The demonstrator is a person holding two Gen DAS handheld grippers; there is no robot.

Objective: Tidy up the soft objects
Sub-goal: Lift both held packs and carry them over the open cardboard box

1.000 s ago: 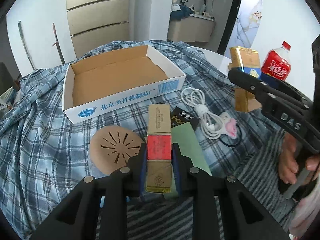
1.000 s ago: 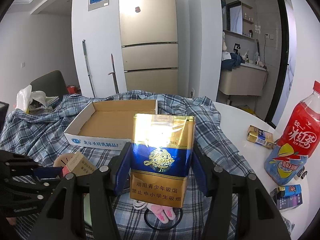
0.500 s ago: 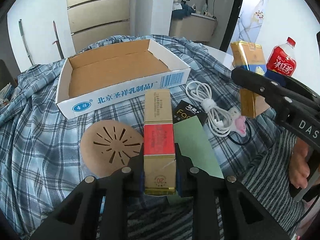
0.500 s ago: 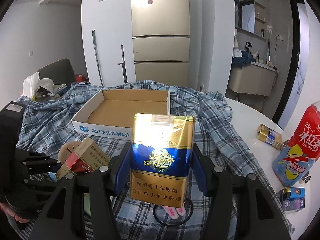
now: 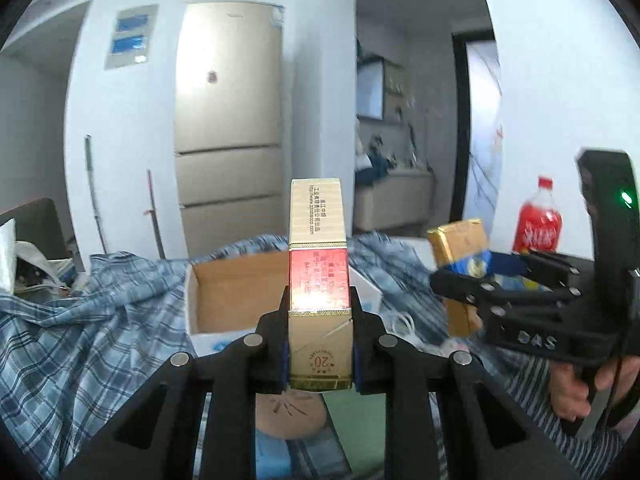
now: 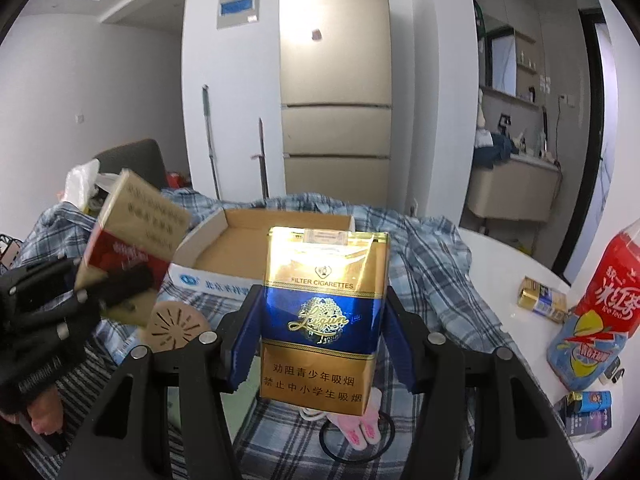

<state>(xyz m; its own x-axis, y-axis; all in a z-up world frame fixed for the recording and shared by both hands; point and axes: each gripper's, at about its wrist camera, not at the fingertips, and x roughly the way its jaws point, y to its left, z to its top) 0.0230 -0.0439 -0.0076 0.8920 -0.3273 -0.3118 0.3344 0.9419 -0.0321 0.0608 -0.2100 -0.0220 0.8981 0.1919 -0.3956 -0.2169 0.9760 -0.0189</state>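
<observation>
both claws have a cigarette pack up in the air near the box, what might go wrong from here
1. The left claw pinches the red-and-gold pack by its narrow lower end, so the long upper part could tip or slip out.
2. The right claw with the blue-and-gold pack is close beside it; the two could bump on the way to the cardboard box.
3. Soft packs may crush under the squeeze.

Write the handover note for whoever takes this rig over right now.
Left hand-held gripper: shut on the red-and-gold pack, held in the air.
Right hand-held gripper: shut on the blue-and-gold pack.
Cardboard tray sits on the plaid cloth, nothing visible inside.
Done: both packs picked up.
Left: probably set both in the tray; another small pack lies on the white table.
</observation>
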